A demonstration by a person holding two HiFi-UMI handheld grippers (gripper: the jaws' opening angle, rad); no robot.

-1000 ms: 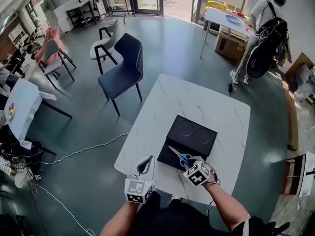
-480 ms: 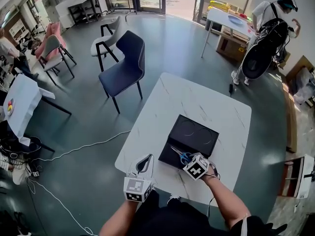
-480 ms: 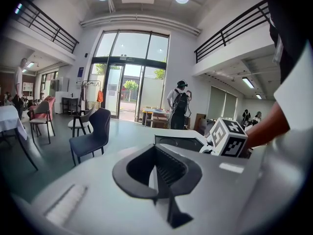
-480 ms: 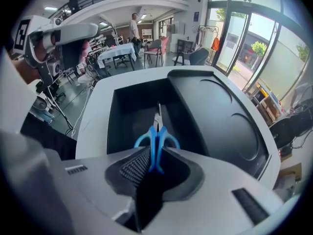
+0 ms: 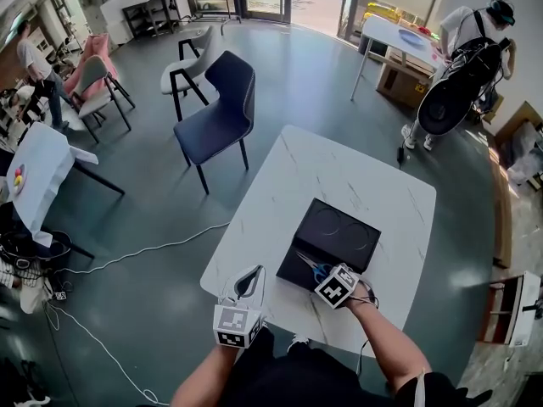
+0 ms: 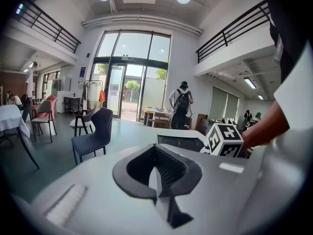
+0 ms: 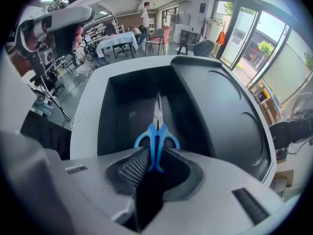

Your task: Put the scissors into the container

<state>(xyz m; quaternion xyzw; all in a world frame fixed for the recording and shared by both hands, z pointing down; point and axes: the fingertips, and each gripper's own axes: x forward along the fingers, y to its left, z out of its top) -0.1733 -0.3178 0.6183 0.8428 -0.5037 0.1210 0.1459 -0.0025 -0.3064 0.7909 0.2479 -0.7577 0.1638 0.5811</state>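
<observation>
Two ribbed black pads of the right gripper (image 7: 152, 166) are pinching the blue plastic loop handles of the scissors (image 7: 156, 140), whose slim steel blades are pointing into the rectangular well of the matte black container (image 7: 113, 112). The left gripper (image 6: 157, 166) is holding its jaws together, empty, above the white marble-patterned table (image 5: 339, 172).

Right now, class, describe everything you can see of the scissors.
The scissors have two blue, plastic-looking loop handles and slim silvery blades, shut together. The right gripper clamps the handles between its fingers, blades pointing away into the open compartment of the black container. Whether the tip touches its floor cannot be told.
</observation>
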